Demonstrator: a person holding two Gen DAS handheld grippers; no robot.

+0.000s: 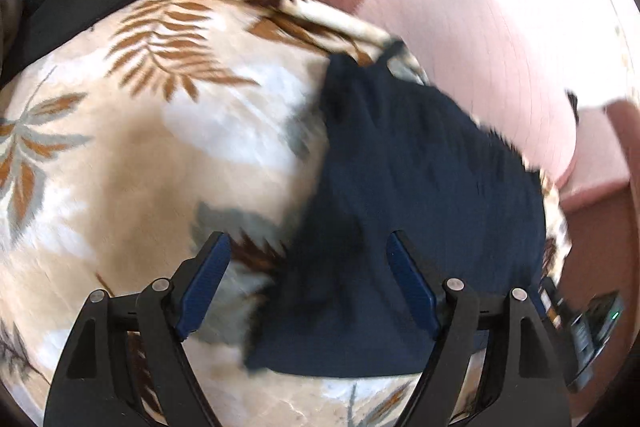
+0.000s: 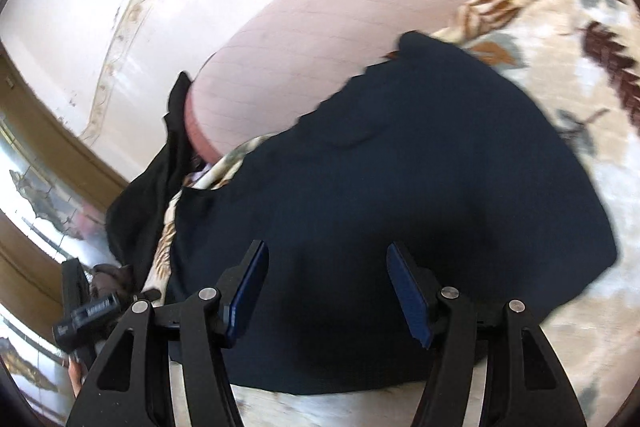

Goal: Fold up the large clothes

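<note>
Hand-held gripper on our left (image 1: 308, 247) hangs with its blue pads spread wide and nothing between them; its right finger is over the garment (image 1: 420, 195), its left finger over the blanket (image 1: 140, 155). Our right hand-held gripper (image 2: 326, 259) is likewise released, both fingers above the dark cloth with none of it pinched.

We see the blanket first, the largest thing: cream plush printed with brown and grey leaves, covering the bed and carrying everything else. Behind it runs a long pink ribbed bolster (image 1: 480, 39), with a pale wall beyond.

On the blanket lies the garment, navy, already folded into a compact, roughly rectangular pad near the bolster-side edge of the bed. Its surface looks finely ribbed in the left view and smooth, nearly black, in the right view (image 2: 400, 187). Its near edge is straight; the far end narrows, and a small corner sticks up there. A shallow curved crease crosses its upper part.

A second black cloth (image 2: 148, 195) is bunched at the blanket's edge, apart from the navy one. Both views are blurred, so we cannot tell seams or a label.
</note>
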